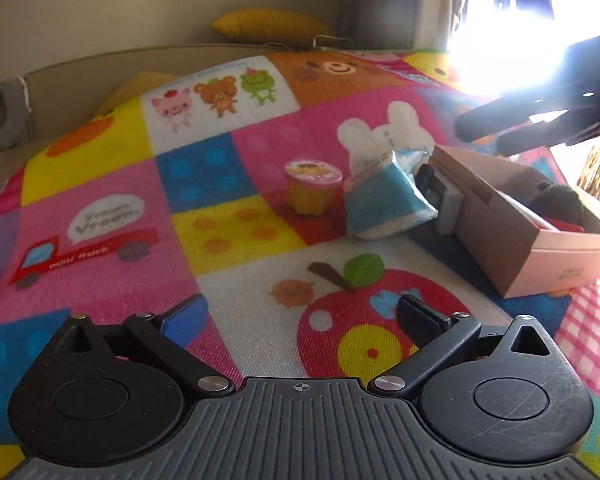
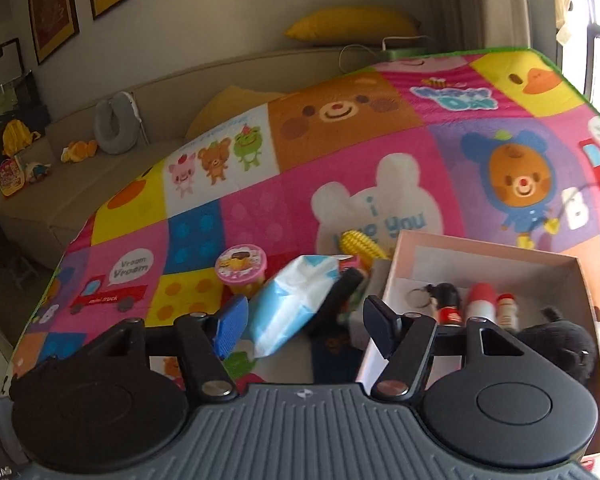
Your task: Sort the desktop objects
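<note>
Bright cartoon patchwork covers the surface (image 1: 236,184), a quilt-like mat of pink, yellow and blue squares, with a beige sofa back and a yellow cushion (image 2: 348,24) behind it.

Near the mat's middle stands a small pudding cup (image 1: 313,186) with a pink-rimmed lid, upright. Just beside it, on its right, a blue-and-white tissue pack (image 1: 384,196) stands tilted, leaning toward a dark flat object whose kind I cannot tell. Next comes an open pink cardboard box (image 1: 540,264).

Only the right wrist view looks down into the box: a small black doll figure (image 2: 446,304), a white-and-red tube (image 2: 480,300) and a smaller bottle lie side by side, with a black plush toy (image 2: 556,344) at the near right corner. That view also shows a yellow toy corn cob (image 2: 360,242) lying behind the tissue pack, hidden in the left wrist view, and framed pictures on the wall.

The left gripper (image 1: 300,316) hangs over the apple print with its jaws spread wide and nothing between them, well short of the cup. The right gripper (image 2: 304,320) has its jaws about half apart, the tissue pack's lower end showing between them; whether the pads touch it I cannot tell. From the left wrist view the right gripper appears as dark arms above the box, against window glare.
</note>
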`<state>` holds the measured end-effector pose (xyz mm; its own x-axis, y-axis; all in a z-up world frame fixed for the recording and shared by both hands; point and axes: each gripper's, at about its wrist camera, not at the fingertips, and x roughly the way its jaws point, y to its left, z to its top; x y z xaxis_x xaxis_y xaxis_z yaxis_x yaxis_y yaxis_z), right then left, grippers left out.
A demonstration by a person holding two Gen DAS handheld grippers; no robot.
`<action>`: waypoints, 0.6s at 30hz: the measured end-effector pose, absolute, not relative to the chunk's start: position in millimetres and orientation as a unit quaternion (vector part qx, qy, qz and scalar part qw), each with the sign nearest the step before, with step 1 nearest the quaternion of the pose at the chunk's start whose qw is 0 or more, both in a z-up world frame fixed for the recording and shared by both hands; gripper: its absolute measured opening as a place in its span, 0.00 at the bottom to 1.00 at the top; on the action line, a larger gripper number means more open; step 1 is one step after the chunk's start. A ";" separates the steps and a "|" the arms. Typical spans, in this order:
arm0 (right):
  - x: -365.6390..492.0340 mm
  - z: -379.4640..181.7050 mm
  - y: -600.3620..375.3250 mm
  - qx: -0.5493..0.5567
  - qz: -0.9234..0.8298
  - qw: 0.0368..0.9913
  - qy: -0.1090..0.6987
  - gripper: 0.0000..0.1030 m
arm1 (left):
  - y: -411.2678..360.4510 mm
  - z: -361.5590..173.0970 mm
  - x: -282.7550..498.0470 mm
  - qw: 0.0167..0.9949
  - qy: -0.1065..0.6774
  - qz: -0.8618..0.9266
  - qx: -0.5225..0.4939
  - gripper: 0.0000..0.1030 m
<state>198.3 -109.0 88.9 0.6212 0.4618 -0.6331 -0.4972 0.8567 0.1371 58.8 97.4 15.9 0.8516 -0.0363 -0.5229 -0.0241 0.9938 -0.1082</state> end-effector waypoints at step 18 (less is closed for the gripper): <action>192.0 62.0 -36.7 -0.056 0.342 0.816 0.462 0.42 | 103.9 16.4 42.3 0.962 0.243 -0.090 -0.089 1.00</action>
<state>192.0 -36.7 62.0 0.3385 0.5066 -0.7930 -0.6095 0.7601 0.2253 42.3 103.9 16.4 0.8659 -0.2163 -0.4510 0.1294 0.9679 -0.2157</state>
